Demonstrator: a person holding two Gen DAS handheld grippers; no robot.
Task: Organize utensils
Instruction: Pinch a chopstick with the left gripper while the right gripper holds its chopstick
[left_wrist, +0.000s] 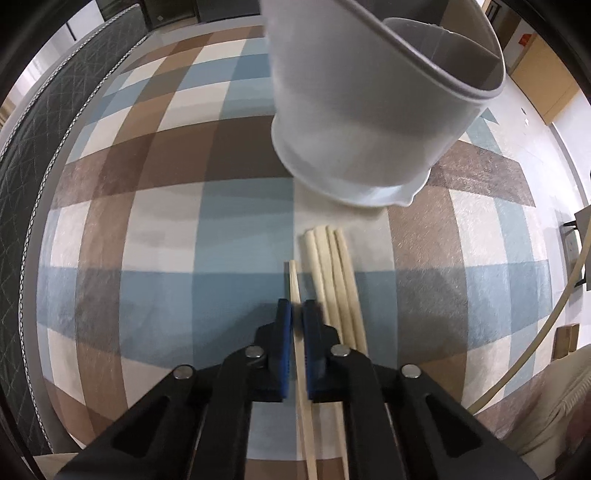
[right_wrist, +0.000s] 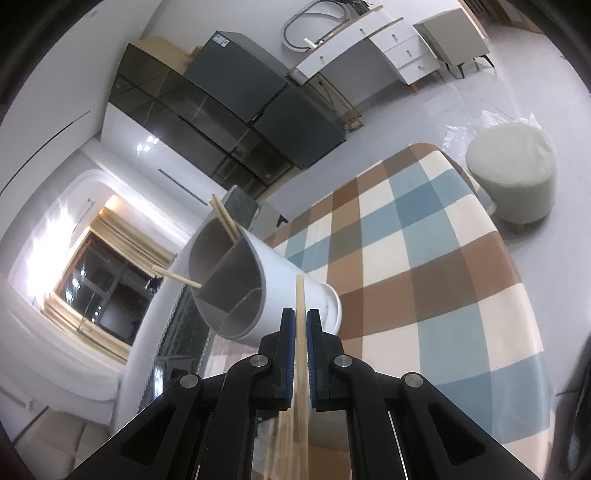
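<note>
Checked tabletop (left_wrist: 166, 236): one chopstick (left_wrist: 295, 291) is clamped in the closed left claw (left_wrist: 297, 314), pointing lengthwise toward the white holder (left_wrist: 351, 122) just ahead; another chopstick (right_wrist: 300, 306) is gripped by the shut right claw (right_wrist: 301, 321)

soft, even indoor light is filling both views. fisheye bending is curving the checked cloth (left_wrist: 184, 206) and darkening the corners into black rims. in the right wrist view, glare is blowing out the white wall (right_wrist: 48, 236) beside the window. motion blur is smearing the holder (left_wrist: 362, 110) in the left wrist view, while faint shadows are pooling beneath it.
</note>
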